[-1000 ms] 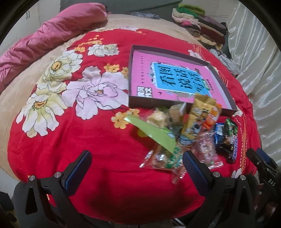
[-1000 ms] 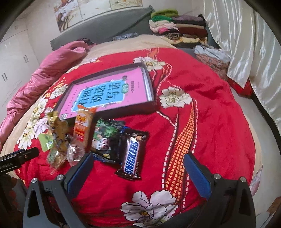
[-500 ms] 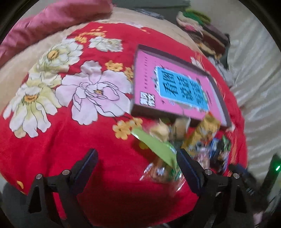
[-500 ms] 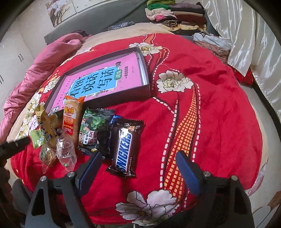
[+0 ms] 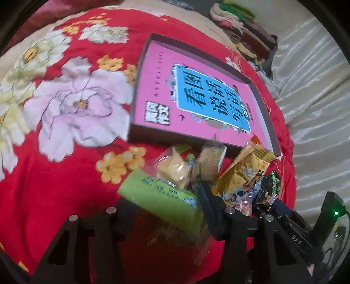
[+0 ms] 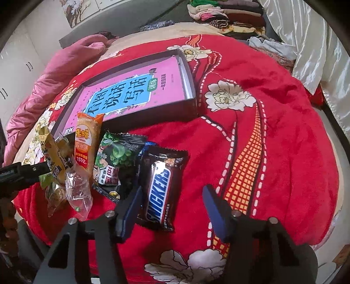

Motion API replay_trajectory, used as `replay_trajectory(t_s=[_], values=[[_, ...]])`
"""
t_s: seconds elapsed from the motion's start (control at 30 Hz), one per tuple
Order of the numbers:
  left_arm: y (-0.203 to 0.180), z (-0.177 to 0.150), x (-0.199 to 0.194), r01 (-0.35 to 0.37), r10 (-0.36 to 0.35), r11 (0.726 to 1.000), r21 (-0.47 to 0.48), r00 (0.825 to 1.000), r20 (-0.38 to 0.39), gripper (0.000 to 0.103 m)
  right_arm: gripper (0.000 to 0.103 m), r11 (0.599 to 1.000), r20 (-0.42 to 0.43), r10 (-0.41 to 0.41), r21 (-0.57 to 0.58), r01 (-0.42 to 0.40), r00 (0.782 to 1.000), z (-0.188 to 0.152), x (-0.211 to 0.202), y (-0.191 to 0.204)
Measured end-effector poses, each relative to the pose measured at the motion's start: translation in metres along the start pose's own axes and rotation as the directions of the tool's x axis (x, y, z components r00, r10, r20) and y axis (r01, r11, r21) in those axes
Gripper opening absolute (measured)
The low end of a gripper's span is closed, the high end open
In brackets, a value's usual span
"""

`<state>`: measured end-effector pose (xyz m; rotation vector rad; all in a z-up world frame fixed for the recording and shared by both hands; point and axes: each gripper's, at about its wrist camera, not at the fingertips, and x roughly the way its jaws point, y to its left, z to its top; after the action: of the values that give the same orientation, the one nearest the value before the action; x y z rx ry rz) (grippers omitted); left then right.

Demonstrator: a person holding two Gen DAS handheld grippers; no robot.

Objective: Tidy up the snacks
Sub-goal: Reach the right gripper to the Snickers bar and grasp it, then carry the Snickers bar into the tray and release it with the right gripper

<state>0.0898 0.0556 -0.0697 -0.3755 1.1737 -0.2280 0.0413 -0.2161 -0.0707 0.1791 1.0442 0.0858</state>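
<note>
A pile of snacks lies on the red flowered blanket just in front of a shallow pink-bottomed box (image 5: 196, 96) (image 6: 140, 91). My left gripper (image 5: 166, 205) straddles a green-wrapped snack (image 5: 166, 201); its jaws are open and the left finger is hidden behind the wrapper. Beside the green snack lie a clear pack with a yellow cake (image 5: 175, 168) and a gold pack (image 5: 242, 172). My right gripper (image 6: 172, 203) is open around the lower end of a Snickers bar (image 6: 161, 187). A green pea pack (image 6: 116, 157) and an orange pack (image 6: 87, 139) lie left of the Snickers bar.
The bed is round with a drop at its near edge. A pink quilt (image 6: 54, 83) lies at the far left, folded clothes (image 6: 227, 11) at the back, and a white curtain (image 6: 317, 43) hangs on the right. The left gripper body shows in the right wrist view (image 6: 19, 174).
Both grippers have moved forward and down onto the snack pile. The left now straddles the green snack, the right the Snickers bar. Both sets of jaws have narrowed.
</note>
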Motion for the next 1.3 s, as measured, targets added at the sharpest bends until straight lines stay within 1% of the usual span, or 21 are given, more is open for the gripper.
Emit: replay_trajectory(t_s=[0.03,0.13,0.17,0.23,0.33,0.43,0.53,0.63,0.73,0.83,0.93,1.07,1.13,1.23,1.3], values=[[-0.003,0.002,0.003,-0.005,0.005,1.000,0.012,1.000,-0.002,0.047,0.048,1.000,-0.001,0.012,-0.001,-0.012,1.000,0.001,0.001,0.000],[-0.007,0.006,0.009,-0.012,0.012,0.999,0.048,1.000,0.002,0.041,0.042,0.999,-0.004,0.034,0.000,-0.034,0.999,0.002,0.004,0.000],[-0.007,0.007,0.009,-0.020,0.019,0.998,0.060,1.000,0.007,0.037,0.041,0.999,-0.004,0.040,0.000,-0.040,0.999,0.002,0.004,0.000],[-0.004,0.007,0.005,-0.026,0.025,0.997,0.074,0.999,0.024,0.033,0.037,0.999,-0.004,0.043,-0.006,-0.043,0.999,0.002,0.004,0.001],[-0.003,0.007,0.006,-0.026,0.024,0.996,0.081,0.999,0.029,0.033,0.034,0.999,-0.016,0.031,-0.029,-0.031,0.999,0.003,0.010,0.007],[-0.008,0.006,0.009,-0.047,0.044,0.992,0.121,0.999,0.033,0.033,0.032,0.999,-0.027,0.019,-0.039,-0.020,0.999,0.007,0.017,0.008],[-0.008,0.008,0.013,-0.043,0.040,0.991,0.129,0.999,0.024,0.035,0.031,0.999,-0.028,0.018,-0.048,-0.019,0.999,0.011,0.023,0.009],[-0.009,0.011,0.020,-0.044,0.043,0.990,0.133,0.999,0.014,0.037,0.030,0.998,-0.015,0.024,-0.064,-0.025,1.000,0.014,0.027,0.009],[-0.014,0.012,0.028,-0.051,0.049,0.986,0.161,0.999,0.014,0.034,0.029,0.997,0.006,0.037,-0.064,-0.037,0.999,0.015,0.025,0.007],[-0.011,0.013,0.028,-0.025,0.022,0.989,0.147,1.000,0.016,0.033,0.029,0.997,0.051,0.039,-0.071,-0.036,0.998,0.017,0.016,0.004],[-0.003,0.013,0.021,0.007,-0.009,0.994,0.113,1.000,0.018,0.033,0.029,0.997,0.096,0.034,-0.075,-0.027,0.995,0.018,0.005,0.003],[0.002,0.011,0.005,0.018,-0.022,0.995,0.094,0.999,0.047,0.033,0.029,0.998,0.136,0.030,-0.063,-0.021,0.990,0.023,-0.005,-0.001],[0.003,0.011,-0.008,0.008,-0.016,0.995,0.098,0.997,0.076,0.033,0.029,0.998,0.156,0.033,-0.055,-0.025,0.987,0.027,-0.010,-0.004],[0.006,0.013,-0.028,0.018,-0.030,0.996,0.092,0.992,0.121,0.033,0.029,0.999,0.183,0.034,-0.045,-0.026,0.983,0.035,-0.017,-0.006],[0.007,0.017,-0.038,0.012,-0.026,0.996,0.092,0.989,0.143,0.033,0.029,0.999,0.195,0.040,-0.044,-0.031,0.980,0.041,-0.020,-0.006]])
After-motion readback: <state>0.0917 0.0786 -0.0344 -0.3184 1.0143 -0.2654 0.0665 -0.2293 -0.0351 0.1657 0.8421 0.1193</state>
